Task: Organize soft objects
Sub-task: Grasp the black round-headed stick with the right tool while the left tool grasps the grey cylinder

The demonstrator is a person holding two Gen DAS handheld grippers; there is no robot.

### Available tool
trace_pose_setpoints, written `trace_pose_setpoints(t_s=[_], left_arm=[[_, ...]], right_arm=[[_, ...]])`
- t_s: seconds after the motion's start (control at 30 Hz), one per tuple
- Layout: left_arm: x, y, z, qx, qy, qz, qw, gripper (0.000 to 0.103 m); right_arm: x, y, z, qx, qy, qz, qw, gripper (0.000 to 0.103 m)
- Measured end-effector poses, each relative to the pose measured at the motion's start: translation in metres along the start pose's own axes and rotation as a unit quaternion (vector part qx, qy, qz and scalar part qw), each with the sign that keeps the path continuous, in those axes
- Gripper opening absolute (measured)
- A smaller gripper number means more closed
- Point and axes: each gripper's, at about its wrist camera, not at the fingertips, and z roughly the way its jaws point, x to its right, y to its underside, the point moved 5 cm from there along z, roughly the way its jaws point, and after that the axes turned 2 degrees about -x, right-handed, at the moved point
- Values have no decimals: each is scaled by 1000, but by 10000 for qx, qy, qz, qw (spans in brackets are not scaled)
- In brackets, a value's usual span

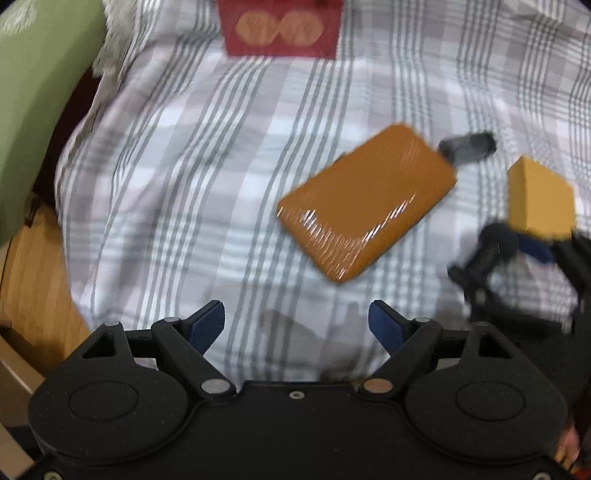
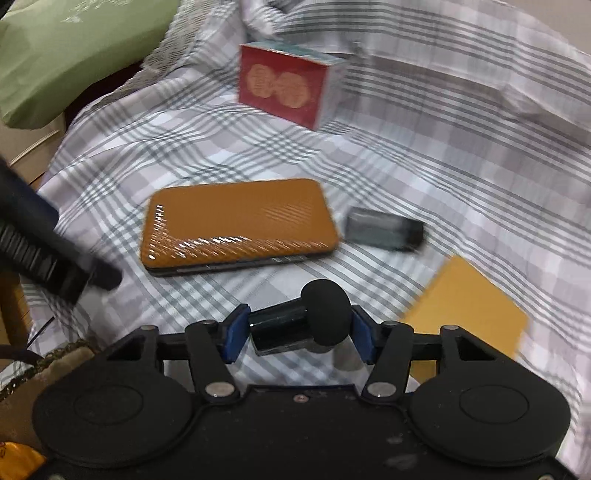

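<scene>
My right gripper [image 2: 295,334] is shut on a small black microphone [image 2: 301,321] with a round foam head, held just above the plaid bedsheet [image 2: 424,155]. In the left wrist view the right gripper [image 1: 517,254] appears at the right edge, in front of a yellow box [image 1: 541,197]. My left gripper [image 1: 297,326] is open and empty above the sheet [image 1: 184,184]. An orange glossy case [image 1: 367,201] lies ahead of it, also in the right wrist view [image 2: 238,225]. A small dark grey device [image 2: 384,229] lies right of the case.
A red box with gold pattern [image 2: 284,85] stands at the back, also in the left wrist view [image 1: 280,27]. The yellow box [image 2: 469,314] lies right of my right gripper. A green pillow [image 2: 74,48] sits at the far left. The left gripper's body [image 2: 40,251] enters at left.
</scene>
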Motion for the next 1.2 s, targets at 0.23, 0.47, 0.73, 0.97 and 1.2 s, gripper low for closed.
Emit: trace_pose_setpoints(t_s=[0.23, 0.47, 0.73, 0.97, 1.2], left_arm=[[44, -43, -4, 261, 243, 203, 9992, 82], [85, -87, 14, 115, 524, -82, 9985, 82], [118, -120, 45, -124, 725, -555, 9957, 82], [143, -127, 61, -78, 558, -601, 9966, 82], [150, -134, 74, -178, 362, -711, 9967, 82]], right_arm=[[25, 24, -31, -30, 696, 593, 9958, 55], [47, 46, -50, -55, 853, 1329, 9874, 55], [61, 61, -58, -26, 1049, 1556, 9822, 56], [71, 65, -60, 59, 1064, 1680, 9800, 56], [79, 66, -61, 116, 1044, 1781, 9784, 56]])
